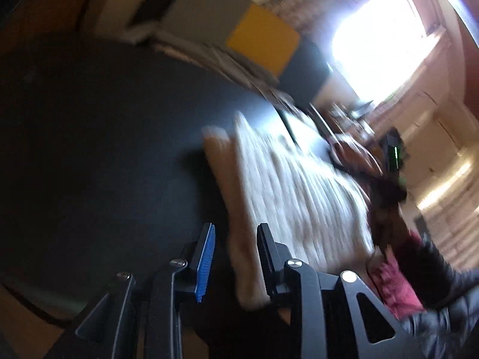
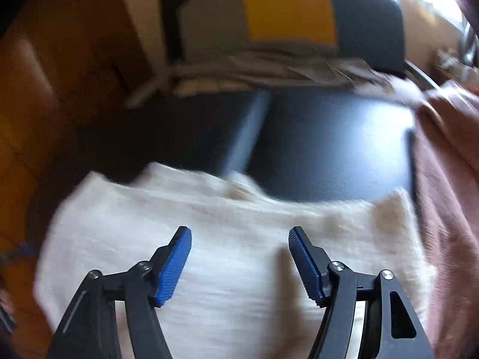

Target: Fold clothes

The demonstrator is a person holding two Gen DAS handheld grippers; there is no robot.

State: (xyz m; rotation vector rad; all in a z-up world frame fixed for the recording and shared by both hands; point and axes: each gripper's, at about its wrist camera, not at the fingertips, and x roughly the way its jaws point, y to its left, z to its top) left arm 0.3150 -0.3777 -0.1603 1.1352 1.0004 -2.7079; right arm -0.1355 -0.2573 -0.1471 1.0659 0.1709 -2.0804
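A cream ribbed knit garment (image 1: pixel 293 191) lies on the dark table (image 1: pixel 104 137). In the left wrist view, my left gripper (image 1: pixel 236 230) is open, its jaws standing on either side of the garment's near edge, not closed on it. In the right wrist view, the same cream garment (image 2: pixel 227 254) spreads below my right gripper (image 2: pixel 239 233), which is open wide and empty just above the cloth. The other gripper and the person's hand (image 1: pixel 392 161) show at the garment's far side in the left wrist view. Both views are blurred by motion.
A pink garment (image 2: pixel 443 185) lies at the table's right side, also shown as a dark red cloth (image 1: pixel 395 281). A chair with grey, yellow and blue cushions (image 2: pixel 287 12) and stacked papers (image 2: pixel 269 68) stands behind the table (image 2: pixel 329 143). A bright window (image 1: pixel 380 45) is at right.
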